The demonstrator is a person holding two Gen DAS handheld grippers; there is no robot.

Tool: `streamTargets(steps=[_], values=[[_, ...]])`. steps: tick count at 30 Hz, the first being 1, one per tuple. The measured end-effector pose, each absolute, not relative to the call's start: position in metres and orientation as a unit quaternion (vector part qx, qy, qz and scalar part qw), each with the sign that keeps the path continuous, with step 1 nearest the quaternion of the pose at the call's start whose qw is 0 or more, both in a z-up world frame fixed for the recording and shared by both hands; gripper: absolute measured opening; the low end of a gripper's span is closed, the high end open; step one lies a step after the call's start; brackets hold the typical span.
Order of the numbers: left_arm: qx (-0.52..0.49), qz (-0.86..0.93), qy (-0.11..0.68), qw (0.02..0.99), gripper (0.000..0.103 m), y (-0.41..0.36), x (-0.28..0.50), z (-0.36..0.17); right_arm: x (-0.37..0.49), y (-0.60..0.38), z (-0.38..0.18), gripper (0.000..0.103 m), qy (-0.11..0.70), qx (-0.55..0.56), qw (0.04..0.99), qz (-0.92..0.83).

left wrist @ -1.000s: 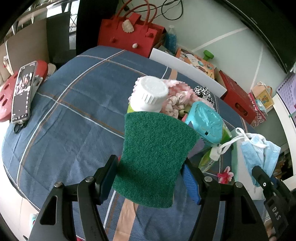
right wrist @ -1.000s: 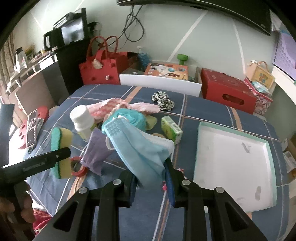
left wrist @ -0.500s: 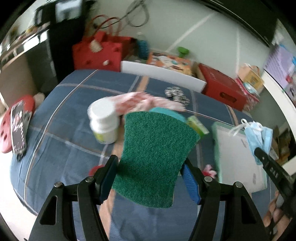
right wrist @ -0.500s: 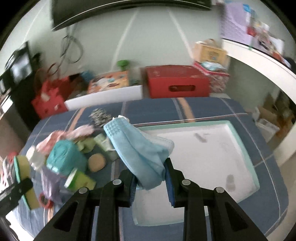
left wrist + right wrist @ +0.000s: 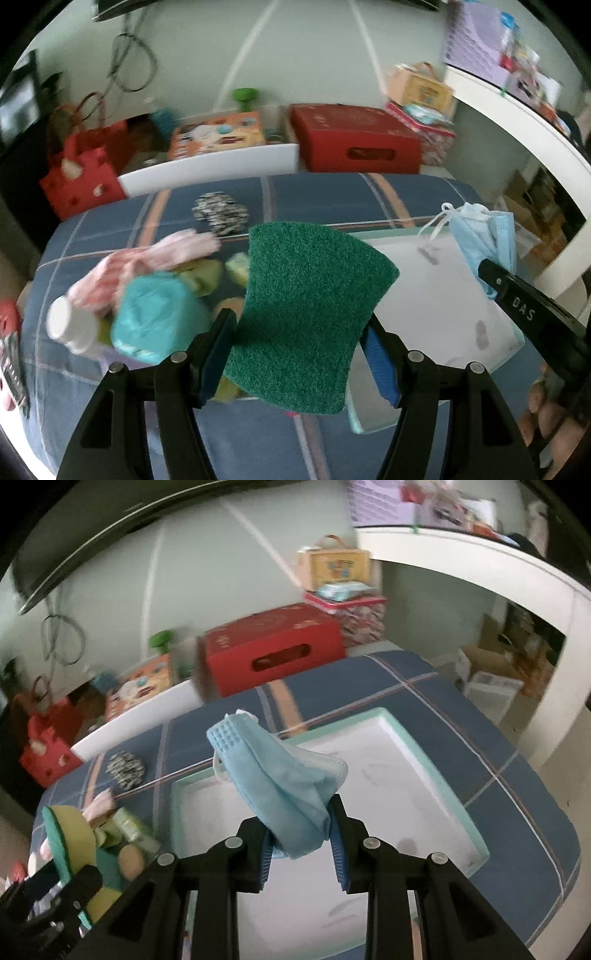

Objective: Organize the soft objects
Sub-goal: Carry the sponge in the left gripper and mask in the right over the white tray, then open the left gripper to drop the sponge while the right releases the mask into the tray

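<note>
I've got the green scouring sponge [image 5: 308, 321] pinched in the left gripper [image 5: 297, 350], centre frame, held above the plaid blue tablecloth [image 5: 325, 195]. Right gripper [image 5: 301, 836] is clamped on a blue face mask [image 5: 280, 779], centre frame, over the white tray [image 5: 417, 738]. Pile at lower left of left view: teal bundle [image 5: 155, 321], pink cloth [image 5: 147, 258], white-capped bottle [image 5: 70, 328]. Motion blur there.

The sponge [image 5: 310, 314] shows a rough, fibrous green scouring face. The face mask [image 5: 284, 786] looks soft, pleated, matt. Beneath it, the tray [image 5: 421, 746] seems smooth matt plastic, though blurred. Woven checked cloth [image 5: 517, 812] surrounds the tray.
</note>
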State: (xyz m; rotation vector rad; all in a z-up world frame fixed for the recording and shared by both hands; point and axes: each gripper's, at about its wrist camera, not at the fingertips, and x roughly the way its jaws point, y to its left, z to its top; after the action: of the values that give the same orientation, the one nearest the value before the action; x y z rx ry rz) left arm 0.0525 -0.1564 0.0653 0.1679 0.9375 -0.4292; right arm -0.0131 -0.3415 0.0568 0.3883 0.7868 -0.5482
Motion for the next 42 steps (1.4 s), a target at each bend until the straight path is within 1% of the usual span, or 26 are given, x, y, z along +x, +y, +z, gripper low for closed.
streamTargets(steps=[6,11,16,21,27,30,33,37,39,40,42], values=[[0.111,-0.229,0.442,0.86,0.069,-0.198,0.052,0.039,-0.03,-0.377,0.049,0.029,0.363,0.206,0.851,-0.318],[0.119,-0.248,0.457,0.846,0.069,-0.22,0.055,0.012,-0.037,-0.4,0.038,0.029,0.367,0.215,0.834,-0.353],[0.139,-0.255,0.44,0.85,0.069,-0.239,0.056,0.0,-0.034,-0.417,0.016,0.029,0.389,0.223,0.817,-0.364],[0.138,-0.263,0.446,0.844,0.069,-0.254,0.059,-0.012,-0.03,-0.426,-0.009,0.029,0.425,0.23,0.798,-0.362],[0.157,-0.265,0.451,0.838,0.069,-0.264,0.056,-0.027,-0.032,-0.427,-0.009,0.031,0.43,0.233,0.792,-0.365],[0.158,-0.261,0.453,0.838,0.069,-0.263,0.055,-0.025,-0.032,-0.423,-0.003,0.047,0.426,0.224,0.797,-0.364],[0.153,-0.264,0.45,0.84,0.069,-0.26,0.055,-0.018,-0.031,-0.418,0.004,0.052,0.424,0.219,0.802,-0.359],[0.143,-0.274,0.453,0.836,0.071,-0.258,0.054,-0.01,-0.033,-0.411,0.017,0.066,0.42,0.204,0.809,-0.357],[0.141,-0.278,0.456,0.833,0.078,-0.258,0.053,-0.007,-0.036,-0.41,0.025,0.072,0.415,0.198,0.813,-0.358],[0.142,-0.277,0.456,0.834,0.08,-0.258,0.053,-0.006,-0.037,-0.41,0.028,0.074,0.413,0.197,0.814,-0.358],[0.143,-0.278,0.453,0.835,0.086,-0.257,0.052,-0.004,-0.039,-0.409,0.033,0.078,0.411,0.196,0.815,-0.36]])
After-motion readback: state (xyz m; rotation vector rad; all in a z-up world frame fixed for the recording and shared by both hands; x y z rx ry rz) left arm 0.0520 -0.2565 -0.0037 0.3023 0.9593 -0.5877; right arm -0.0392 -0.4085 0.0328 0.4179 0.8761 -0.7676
